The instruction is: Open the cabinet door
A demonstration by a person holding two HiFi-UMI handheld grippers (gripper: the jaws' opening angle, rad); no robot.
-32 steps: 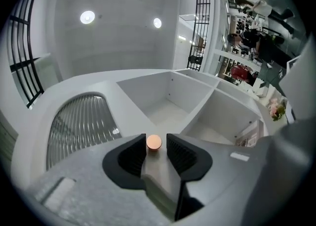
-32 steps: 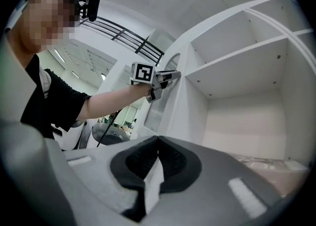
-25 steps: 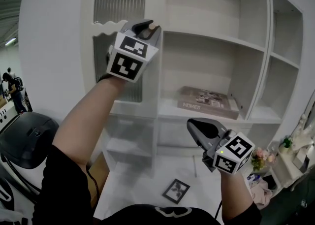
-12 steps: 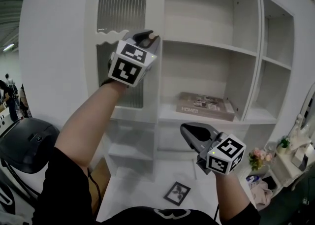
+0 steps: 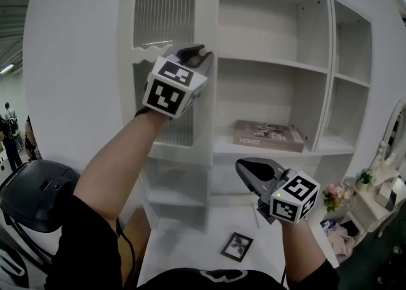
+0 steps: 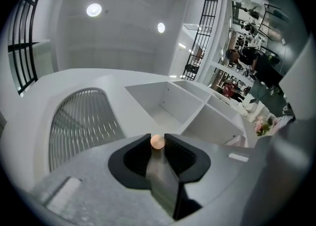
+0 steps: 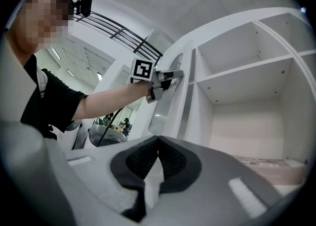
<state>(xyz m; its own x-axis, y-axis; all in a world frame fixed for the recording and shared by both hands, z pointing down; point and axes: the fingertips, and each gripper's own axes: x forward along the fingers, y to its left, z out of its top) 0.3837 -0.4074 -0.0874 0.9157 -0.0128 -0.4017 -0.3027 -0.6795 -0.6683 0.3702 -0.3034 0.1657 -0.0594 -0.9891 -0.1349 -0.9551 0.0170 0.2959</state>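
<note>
The white cabinet door has an arched ribbed glass panel and stands swung partly out from the shelf unit. My left gripper is raised to the door's right edge and is shut on its small pale round knob. The left gripper view shows the knob pinched between the dark pads, with the ribbed panel beyond. My right gripper hangs lower, in front of the open shelves, shut and holding nothing. The right gripper view shows the left gripper against the door.
A flat book lies on the middle shelf. On the floor below lies a framed picture. A black chair stands at the left. At the lower right are flowers and small items.
The left gripper kept its hold on the knob and the door swung a little further out, to the right in the picture. The right gripper drifted slightly, still shut.
</note>
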